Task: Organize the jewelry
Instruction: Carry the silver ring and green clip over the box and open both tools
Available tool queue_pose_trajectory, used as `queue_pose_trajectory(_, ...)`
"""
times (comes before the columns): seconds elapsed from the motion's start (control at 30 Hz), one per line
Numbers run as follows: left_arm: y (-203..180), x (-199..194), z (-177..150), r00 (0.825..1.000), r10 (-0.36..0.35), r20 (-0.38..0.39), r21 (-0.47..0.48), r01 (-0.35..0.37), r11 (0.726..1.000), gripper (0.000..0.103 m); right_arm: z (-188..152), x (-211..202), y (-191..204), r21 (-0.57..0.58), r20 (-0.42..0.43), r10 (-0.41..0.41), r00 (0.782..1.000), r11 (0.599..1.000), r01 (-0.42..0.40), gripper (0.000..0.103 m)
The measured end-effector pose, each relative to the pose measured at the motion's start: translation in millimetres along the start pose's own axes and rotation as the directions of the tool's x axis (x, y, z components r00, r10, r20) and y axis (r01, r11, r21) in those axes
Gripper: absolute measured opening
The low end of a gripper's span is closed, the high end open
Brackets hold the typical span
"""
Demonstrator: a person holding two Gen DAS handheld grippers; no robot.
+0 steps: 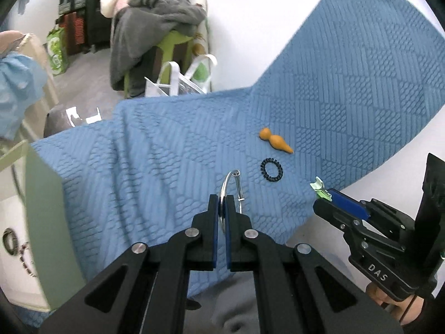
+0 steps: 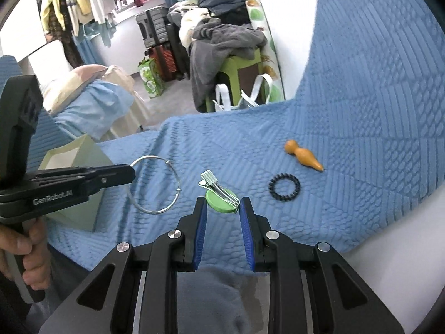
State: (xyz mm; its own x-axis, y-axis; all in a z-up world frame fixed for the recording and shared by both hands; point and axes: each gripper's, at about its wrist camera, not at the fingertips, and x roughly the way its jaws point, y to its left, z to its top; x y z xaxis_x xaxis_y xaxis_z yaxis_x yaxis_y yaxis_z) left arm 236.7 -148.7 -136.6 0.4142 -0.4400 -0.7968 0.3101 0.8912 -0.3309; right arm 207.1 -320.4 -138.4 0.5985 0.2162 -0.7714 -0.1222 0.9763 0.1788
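While both loads hang lifted, left gripper (image 1: 221, 203) pinches thin silver wire hoop (image 2: 154, 184); right gripper (image 2: 222, 208) clamps round green hair clip (image 2: 222, 199). Carrying step, likely. Next: pale green box (image 2: 75, 156), near left.

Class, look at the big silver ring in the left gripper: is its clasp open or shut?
Open. In the right wrist view the silver ring shows a gap on its right side, with loose ends apart, while the left gripper pinches its rim.
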Motion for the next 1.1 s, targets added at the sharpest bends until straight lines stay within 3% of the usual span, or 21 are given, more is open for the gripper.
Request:
queue_pose_trajectory(0.3, 29.0, -85.9, 11.3, 0.991, 0.027, 0.135, -0.051, -0.02, 0.998, 0.003, 38.7, -26.5, 55.6, -0.054, 0.082, 0.034, 0.996, 0.998, -0.03, 0.022)
queue_pose_trajectory(0.53, 54.7, -154.7, 13.3, 0.961, 0.066, 0.269, -0.087, -0.044, 0.995, 0.003, 70.3, -46.4, 112.3, -0.103, 0.148, 0.101, 0.984, 0.991, -0.086, 0.022)
queue_pose_trajectory(0.6, 63.2, -168.1, 12.3, 0.95, 0.112, 0.29, -0.092, -0.089, 0.992, 0.003, 76.6, -46.5, 128.4, -0.117, 0.154, 0.121, 0.981, 0.988, -0.104, 0.022)
queue_pose_trajectory(0.83, 115.2, -190.1, -6.3, 0.931, 0.203, 0.302, -0.177, -0.155, 0.972, 0.003, 82.1, -30.4, 186.4, -0.178, 0.117, 0.191, 0.975, 0.97, -0.169, 0.022)
queue_pose_trajectory(1.1, 180.4, -187.9, -31.6, 0.937, 0.275, 0.214, -0.254, -0.219, 0.942, 0.003, 64.9, 16.5, 254.8, -0.252, -0.015, 0.246, 0.969, 0.937, -0.242, 0.022)
